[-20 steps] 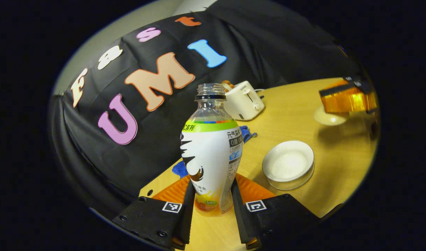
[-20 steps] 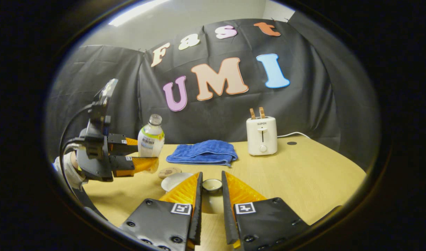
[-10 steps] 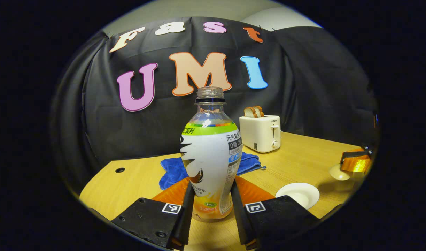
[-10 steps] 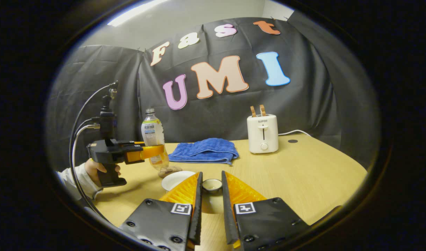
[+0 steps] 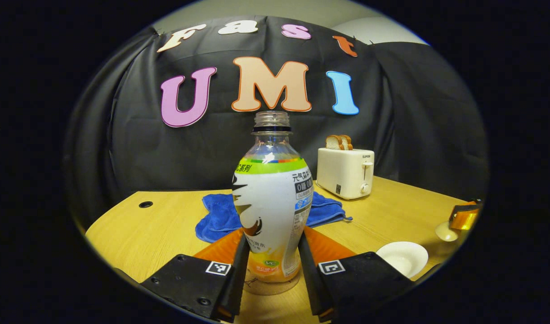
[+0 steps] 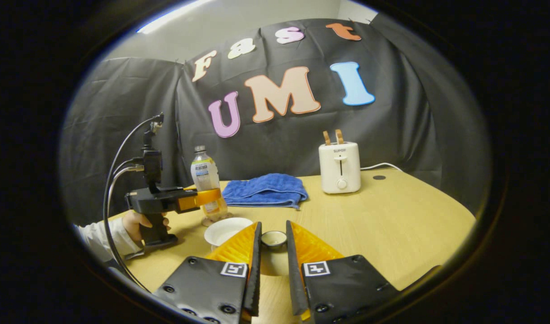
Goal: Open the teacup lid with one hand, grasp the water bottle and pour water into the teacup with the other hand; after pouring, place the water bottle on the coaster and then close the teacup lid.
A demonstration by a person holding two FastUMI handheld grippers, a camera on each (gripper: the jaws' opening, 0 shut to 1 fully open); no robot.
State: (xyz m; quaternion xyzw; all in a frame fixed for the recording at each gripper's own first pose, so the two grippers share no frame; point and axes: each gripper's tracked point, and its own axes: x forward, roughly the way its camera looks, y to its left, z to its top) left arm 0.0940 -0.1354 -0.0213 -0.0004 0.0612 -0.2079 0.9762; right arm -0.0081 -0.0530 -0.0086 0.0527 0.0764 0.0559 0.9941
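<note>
Stood water bottle [image 5: 272,202] upright on coaster [image 5: 270,286], left gripper [image 5: 271,265] clamped on it; gripped teacup lid [image 6: 273,239] in right gripper [image 6: 272,245], apparently; left closing teacup [image 6: 227,229].

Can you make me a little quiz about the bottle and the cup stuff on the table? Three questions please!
1. True or false: the water bottle lies on its side.
2. What is the left hand-held gripper clamped on? A) the blue towel B) the water bottle C) the toaster
3. Fill in: the right hand-held gripper holds the teacup ____ between its fingers.

Key:
1. False. It stands upright, with the round coaster under its base.
2. B. Both fingers press on its lower part.
3. Lid. The open white teacup sits on the table beside it.
</note>
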